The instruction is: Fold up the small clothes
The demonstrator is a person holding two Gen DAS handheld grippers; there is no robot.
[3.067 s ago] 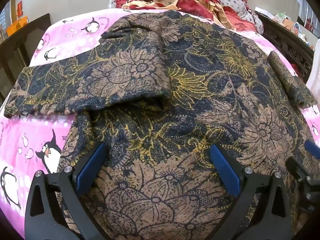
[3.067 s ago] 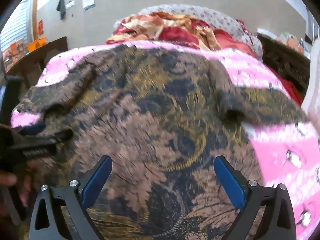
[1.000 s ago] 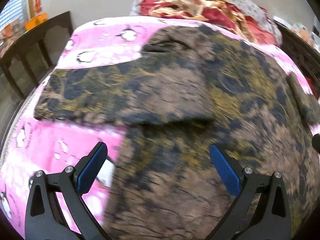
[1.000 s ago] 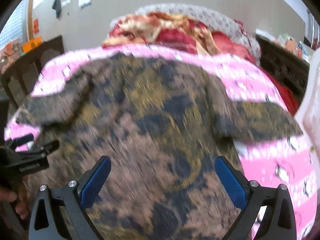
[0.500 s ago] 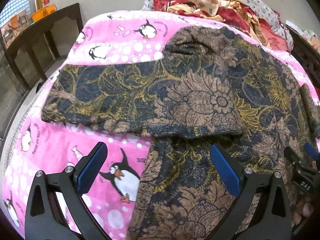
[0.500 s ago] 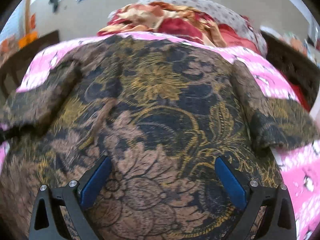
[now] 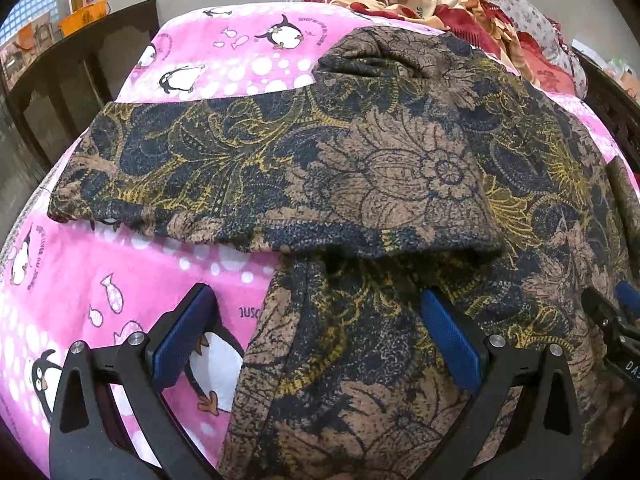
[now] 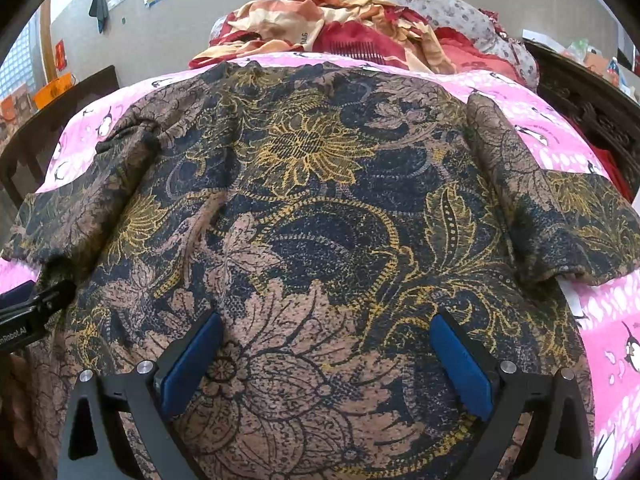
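A: What lay biggest in the frames?

B: The bed [image 7: 240, 60], under a pink fleece blanket [image 7: 132, 280] printed with penguins, fish and white dots. A crumpled red and cream quilt [image 8: 360, 28] was heaped at twelve o'clock.

A: And the garment?

B: A floral shirt [image 8: 320, 220] in brown, navy and mustard lay spread flat across the blanket, filling the centre of both views. The fabric looked soft and slightly textured, like a knit.

A: How far had the folding got?

B: Barely begun, I judged. The left sleeve [image 7: 240, 176] stuck out toward nine o'clock, the right sleeve [image 8: 560, 216] toward three o'clock, and the body was unfolded. Both sleeves and the body fold seemed left to do.

A: The tools?

B: The left hand-held gripper [image 7: 320, 340] hung over the shirt's left edge, jaws spread wide, holding nothing. The right hand-held gripper [image 8: 324, 364] hovered over the lower body panel, likewise wide and empty. Their pads were blue and ribbed.
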